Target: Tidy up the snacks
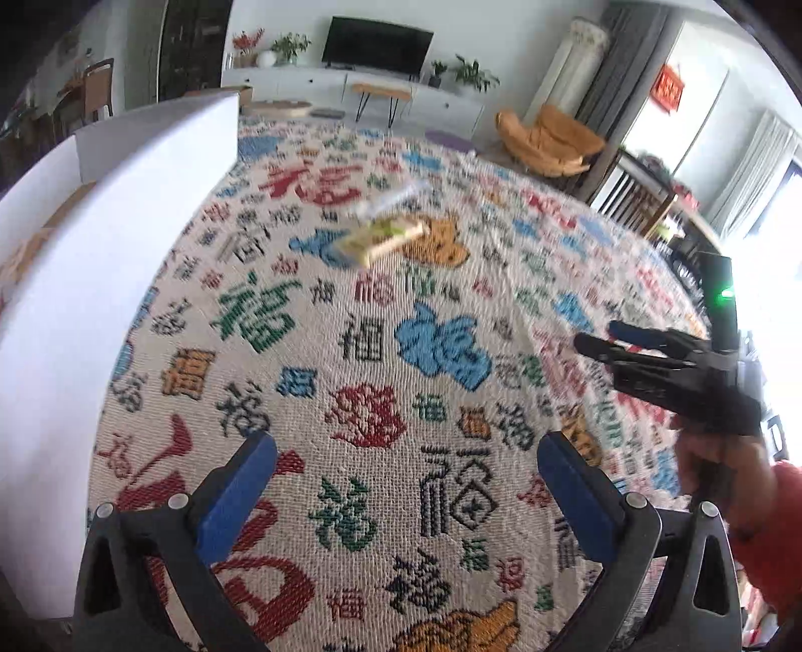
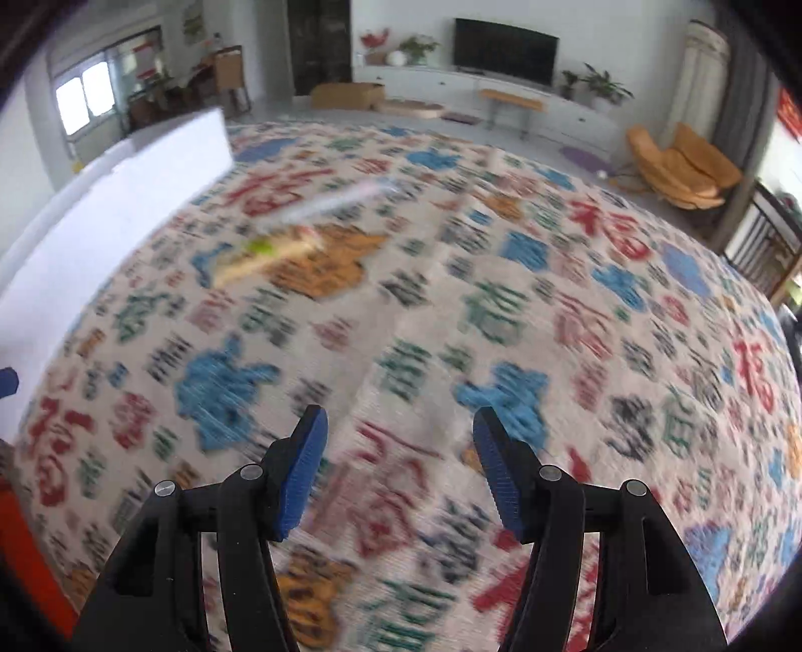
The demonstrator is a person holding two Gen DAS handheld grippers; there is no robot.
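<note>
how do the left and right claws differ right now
The left claw gapes wider than the right claw. In the left wrist view the cloth under the left claw looks sharp; the right wrist view shows it smeared. Both have blue pads, hold nothing, and point toward the snack packet.

Snack packets (image 1: 382,239): two, one yellow-green, one clear, overlapping
White box (image 1: 100,240): one
Grippers: two, left (image 1: 407,494), right (image 2: 401,469)
Patterned cloth (image 1: 381,401): one
Television (image 1: 377,46): one

White walls, a television (image 2: 505,50) on a low cabinet (image 2: 481,88), an orange armchair (image 2: 681,170).
</note>
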